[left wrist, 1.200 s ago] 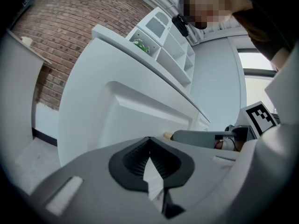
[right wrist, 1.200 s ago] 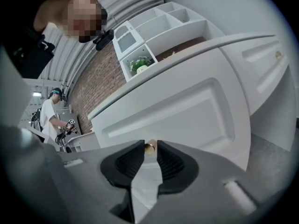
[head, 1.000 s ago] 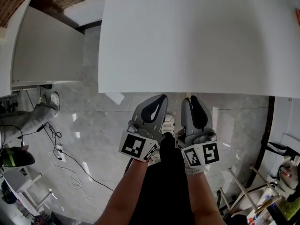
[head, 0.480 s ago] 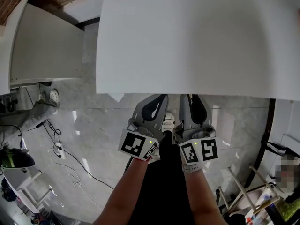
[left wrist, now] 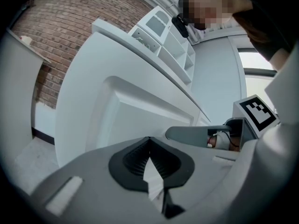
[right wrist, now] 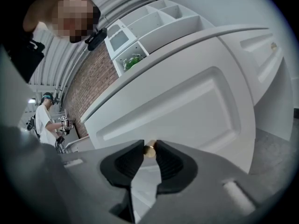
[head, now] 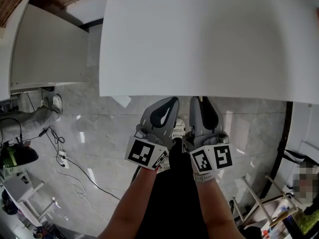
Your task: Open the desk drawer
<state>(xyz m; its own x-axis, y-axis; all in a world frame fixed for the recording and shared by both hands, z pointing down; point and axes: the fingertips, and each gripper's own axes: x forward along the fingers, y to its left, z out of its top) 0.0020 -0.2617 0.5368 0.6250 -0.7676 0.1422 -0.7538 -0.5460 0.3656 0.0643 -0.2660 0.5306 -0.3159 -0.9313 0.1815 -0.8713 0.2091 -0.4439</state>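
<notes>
– Drawer (right wrist: 187,106) first: what does it look like?
– White all over. The front has one sunken rectangular panel inside a raised border, and one small brass knob (right wrist: 150,149) at its middle. It sits right beneath the near edge of the white tabletop (head: 209,39), straight ahead of the person. Whether it has come out at all, I cannot tell.
– And the tongs?
– Two pairs, side by side. The right tongs (right wrist: 149,148) have just been closing. The brass knob stands between their tips with both dark pads on it, so it is pinched. The left tongs (left wrist: 149,139) are pressed together at the tips with nothing in them, short of the drawer front.
– Anything else to count?
– One more panelled white front (right wrist: 259,55) off to the right, with one tiny knob (right wrist: 274,45) of its own.
</notes>
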